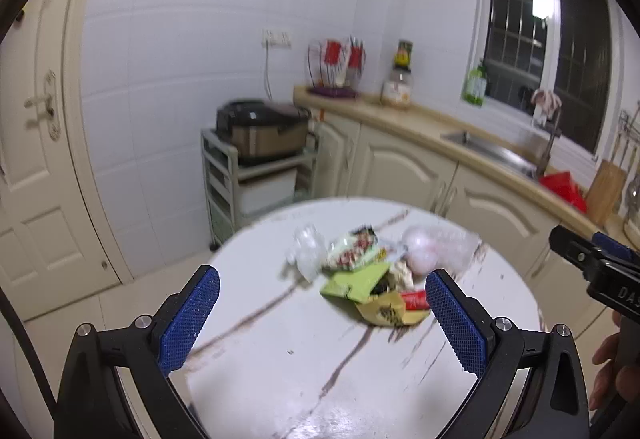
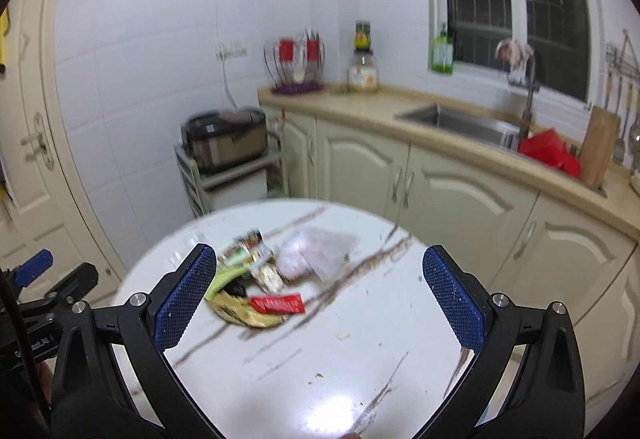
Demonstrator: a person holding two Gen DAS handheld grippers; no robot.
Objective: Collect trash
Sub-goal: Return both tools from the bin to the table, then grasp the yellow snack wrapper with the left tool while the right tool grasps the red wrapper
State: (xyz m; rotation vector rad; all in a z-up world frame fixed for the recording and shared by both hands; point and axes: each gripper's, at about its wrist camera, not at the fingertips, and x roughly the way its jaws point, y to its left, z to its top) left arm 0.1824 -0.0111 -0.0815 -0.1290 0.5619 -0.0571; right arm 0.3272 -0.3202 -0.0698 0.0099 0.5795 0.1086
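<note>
The left claw (image 1: 322,313) is hanging released, fingers spread wide, with the trash pile (image 1: 370,271) sitting ahead of it and toward its right finger on the round tabletop (image 1: 280,359). The right claw (image 2: 320,303) is likewise gaping, empty, and the pile is lying ahead by its left finger, so both are about equally near. Within the pile, a clear crumpled wrapper is lying leftmost, then green and yellow packets, a red wrapper (image 2: 278,304), and a pale plastic bag (image 2: 316,253) rightmost.
</note>
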